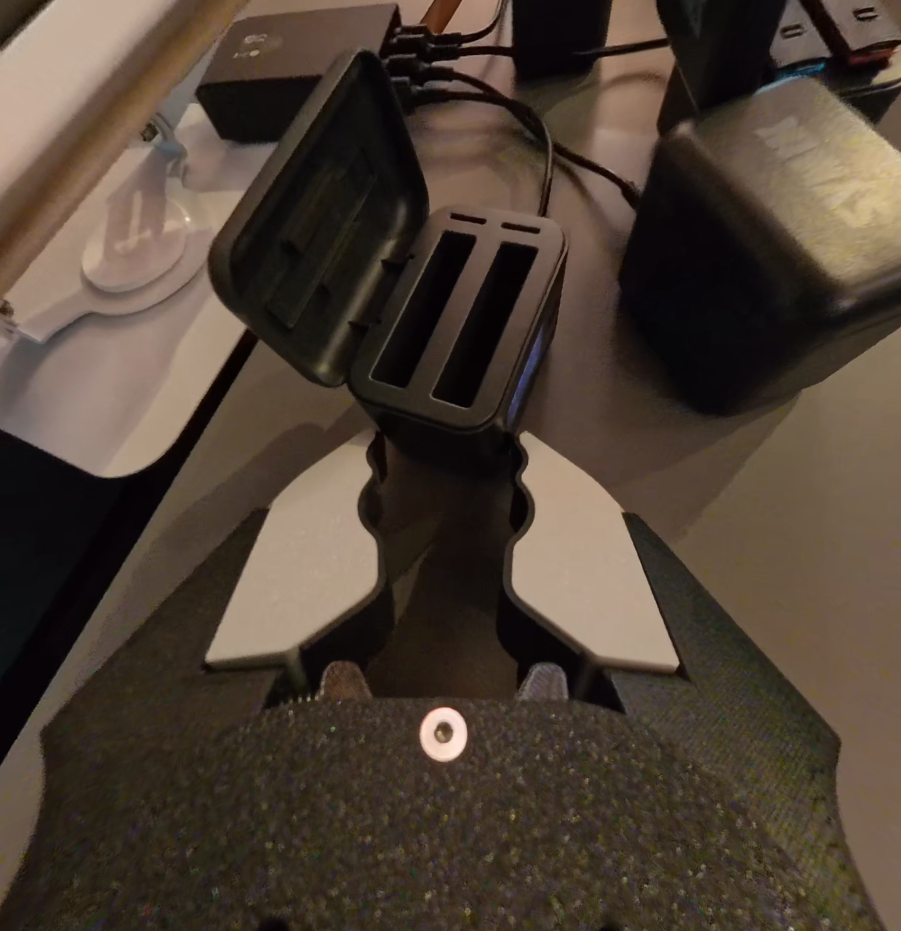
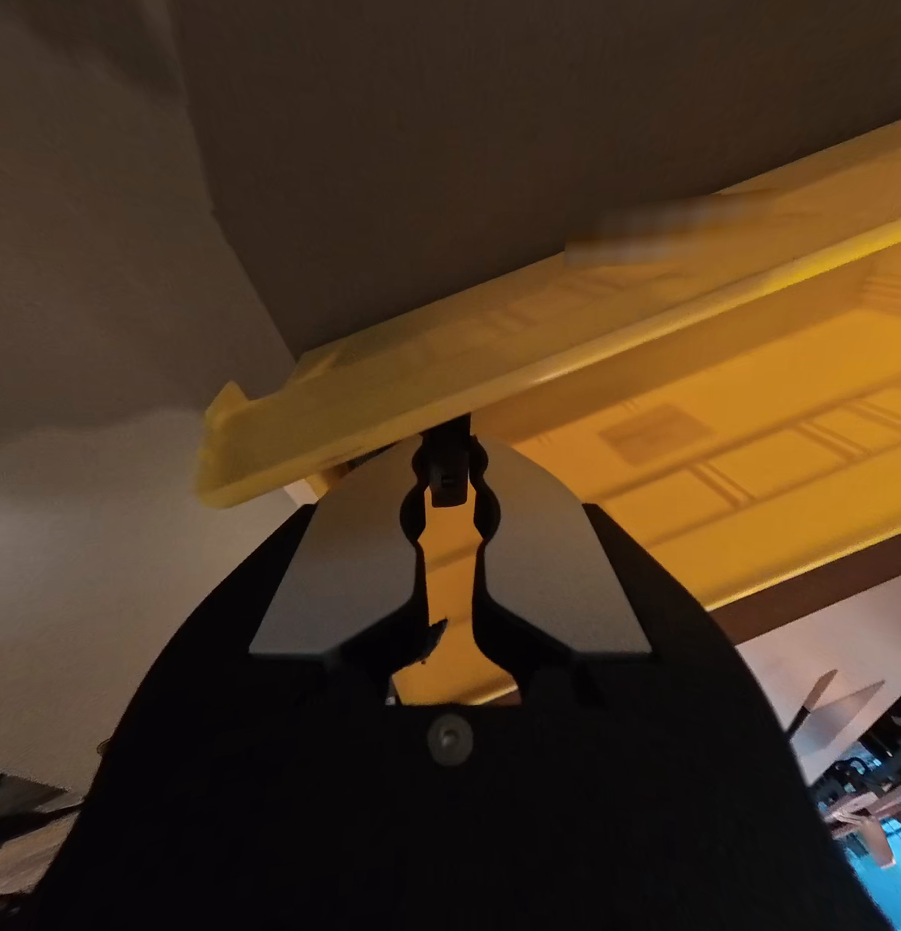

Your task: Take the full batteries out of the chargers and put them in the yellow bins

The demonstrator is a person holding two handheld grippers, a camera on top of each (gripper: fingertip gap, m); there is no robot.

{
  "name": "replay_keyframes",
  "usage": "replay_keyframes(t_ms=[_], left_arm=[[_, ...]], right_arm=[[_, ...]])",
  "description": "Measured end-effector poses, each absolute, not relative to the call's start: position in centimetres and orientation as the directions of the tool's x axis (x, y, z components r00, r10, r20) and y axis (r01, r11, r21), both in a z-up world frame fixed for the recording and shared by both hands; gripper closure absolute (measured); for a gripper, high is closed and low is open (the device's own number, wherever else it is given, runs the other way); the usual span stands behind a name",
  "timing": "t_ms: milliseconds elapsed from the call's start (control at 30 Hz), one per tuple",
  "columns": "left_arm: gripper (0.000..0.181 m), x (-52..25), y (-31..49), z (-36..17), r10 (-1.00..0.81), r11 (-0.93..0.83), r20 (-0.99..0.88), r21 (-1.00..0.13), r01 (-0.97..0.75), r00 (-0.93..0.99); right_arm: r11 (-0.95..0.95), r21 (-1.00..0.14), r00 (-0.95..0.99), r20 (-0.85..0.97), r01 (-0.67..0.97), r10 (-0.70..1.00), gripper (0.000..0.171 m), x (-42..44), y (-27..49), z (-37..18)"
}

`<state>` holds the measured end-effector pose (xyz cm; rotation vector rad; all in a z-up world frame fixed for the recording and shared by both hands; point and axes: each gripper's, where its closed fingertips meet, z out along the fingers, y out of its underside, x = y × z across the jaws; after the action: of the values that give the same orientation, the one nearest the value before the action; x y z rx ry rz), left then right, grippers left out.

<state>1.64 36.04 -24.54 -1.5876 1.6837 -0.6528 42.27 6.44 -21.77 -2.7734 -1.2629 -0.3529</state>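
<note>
On the grey table point(image 1: 639, 504), our left gripper point(image 1: 445, 453) squeezes the near end of the black charger point(image 1: 463, 322). Its lid point(image 1: 317, 221) leans open to the left, and both slots look empty. Another closed charger point(image 1: 770, 252) sits close on the right, with cables point(image 1: 539, 131) behind. Our right gripper point(image 2: 445, 483) pinches a small black battery point(image 2: 445, 478) right at the yellow bin point(image 2: 639, 352) rim, which blocks the way ahead.

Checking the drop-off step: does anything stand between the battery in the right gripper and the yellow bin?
Nothing visible does. The right gripper is shut on a small black battery right at the yellow bin, just under its front rim. The bin's inside is not visible from here.
</note>
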Motion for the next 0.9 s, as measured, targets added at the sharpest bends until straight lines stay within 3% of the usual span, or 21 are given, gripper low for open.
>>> replay_keyframes(t_ms=[233,467,533,633,733,900], left_arm=[[0.148,0.4,38.6,-24.4,-0.990,0.048,-0.119,-0.785,-0.618,0.074],[0.104,1.8,38.3,-24.0,-0.998,0.063,-0.053,-0.803,-0.593,-0.033],[0.099,2.6,38.5,-23.9,-0.998,0.066,-0.041,-0.809,-0.585,-0.055],[0.101,4.0,38.6,-23.8,-0.996,0.077,-0.038,-0.812,-0.578,-0.079],[0.114,4.9,38.6,-23.9,-0.995,0.092,-0.046,-0.807,-0.584,-0.092],[0.115,4.6,39.2,-23.9,-0.997,0.072,-0.037,-0.808,-0.585,-0.072]], right_arm=[[-0.678,0.020,0.658,0.219,0.735,0.720,0.154,42.3,6.6,-21.8],[-0.691,0.010,0.673,0.221,0.723,0.706,0.152,42.5,6.5,-21.4],[-0.696,-0.004,0.678,0.225,0.718,0.700,0.152,42.4,6.5,-21.2],[-0.703,-0.014,0.687,0.228,0.711,0.690,0.150,42.6,6.6,-21.1],[-0.707,-0.025,0.693,0.227,0.707,0.685,0.150,42.6,6.5,-21.2],[-0.705,-0.028,0.691,0.230,0.709,0.686,0.150,42.6,6.5,-21.3]])
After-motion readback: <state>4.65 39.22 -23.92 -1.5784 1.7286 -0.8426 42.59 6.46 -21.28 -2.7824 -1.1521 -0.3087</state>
